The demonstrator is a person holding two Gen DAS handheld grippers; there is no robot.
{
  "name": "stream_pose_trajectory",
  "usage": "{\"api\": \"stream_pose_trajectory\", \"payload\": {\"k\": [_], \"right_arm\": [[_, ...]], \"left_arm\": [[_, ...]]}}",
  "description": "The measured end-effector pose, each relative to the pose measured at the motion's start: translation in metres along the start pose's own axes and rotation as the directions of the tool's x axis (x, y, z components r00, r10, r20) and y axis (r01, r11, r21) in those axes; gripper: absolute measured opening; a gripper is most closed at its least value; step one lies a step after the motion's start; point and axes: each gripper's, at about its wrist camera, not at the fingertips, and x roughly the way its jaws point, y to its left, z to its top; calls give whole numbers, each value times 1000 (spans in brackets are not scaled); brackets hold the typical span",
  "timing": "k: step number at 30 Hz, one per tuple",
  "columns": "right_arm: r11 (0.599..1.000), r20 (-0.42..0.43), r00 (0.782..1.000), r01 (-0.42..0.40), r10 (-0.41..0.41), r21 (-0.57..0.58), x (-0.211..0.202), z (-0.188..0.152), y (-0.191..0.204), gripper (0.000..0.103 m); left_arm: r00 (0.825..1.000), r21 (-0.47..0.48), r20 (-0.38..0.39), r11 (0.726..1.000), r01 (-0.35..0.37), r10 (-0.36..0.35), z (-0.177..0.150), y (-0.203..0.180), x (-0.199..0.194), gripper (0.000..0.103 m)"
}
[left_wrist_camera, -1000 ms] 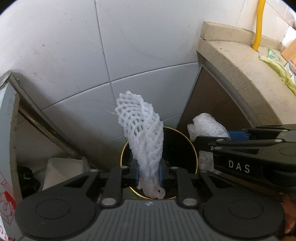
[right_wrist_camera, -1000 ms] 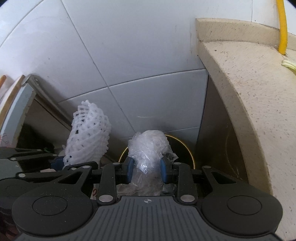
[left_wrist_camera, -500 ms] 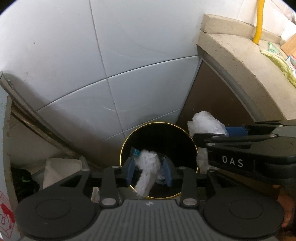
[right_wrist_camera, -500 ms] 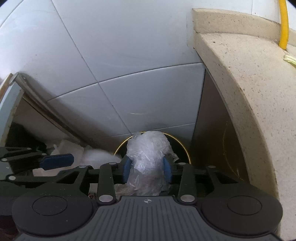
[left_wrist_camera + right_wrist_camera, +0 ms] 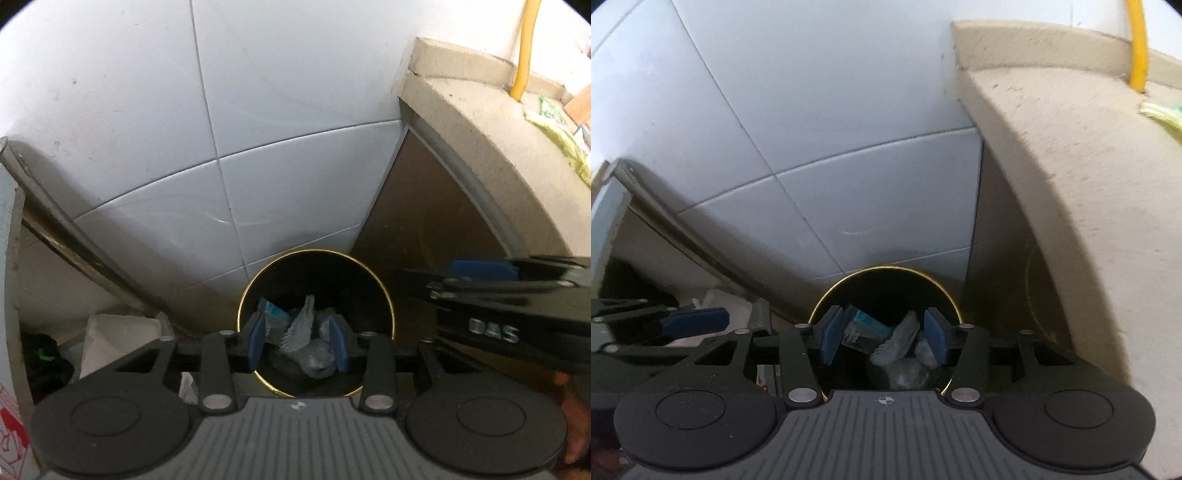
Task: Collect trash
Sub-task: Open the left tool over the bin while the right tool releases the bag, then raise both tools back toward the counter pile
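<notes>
Both claws hang over the black bin [image 5: 369, 273], nothing between their pads. The left claw [image 5: 297, 341] stands apart; the right claw's [image 5: 882, 336] jaws are opening. What looks like foam netting [image 5: 301, 328] lies inside.

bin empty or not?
Not empty. Inside the bin lie a foam net, crumpled plastic and a teal packet.

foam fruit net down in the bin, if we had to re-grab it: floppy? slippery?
The foam net looks like open soft mesh, so probably floppy and crushable between pads. It stands slumped on other trash in the bin, so likely very light. The mesh texture probably grips rather than slips, but it may snag.
</notes>
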Motion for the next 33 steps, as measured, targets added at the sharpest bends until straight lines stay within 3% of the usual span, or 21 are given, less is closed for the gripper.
{"api": "stream_pose_trajectory", "payload": {"k": [12,19,27,33], "right_arm": [[998,181,983,17,-26,53,-96,-15,-25,57],[986,263,955,105,-137,132,-144,-33,-67,58],[948,296,920,182,-258,260,-175,-46,-116,59],[921,305,897,216,-318,325,-193,-58,-150,60]], "left_arm": [[997,30,66,999,45,-46,-1,-6,-13,33],[992,32,105,997,73,-76,3,-17,-28,33],[974,141,146,978,152,-172,16,-74,-50,34],[959,253,157,948,192,-236,27,-127,-61,34]]}}
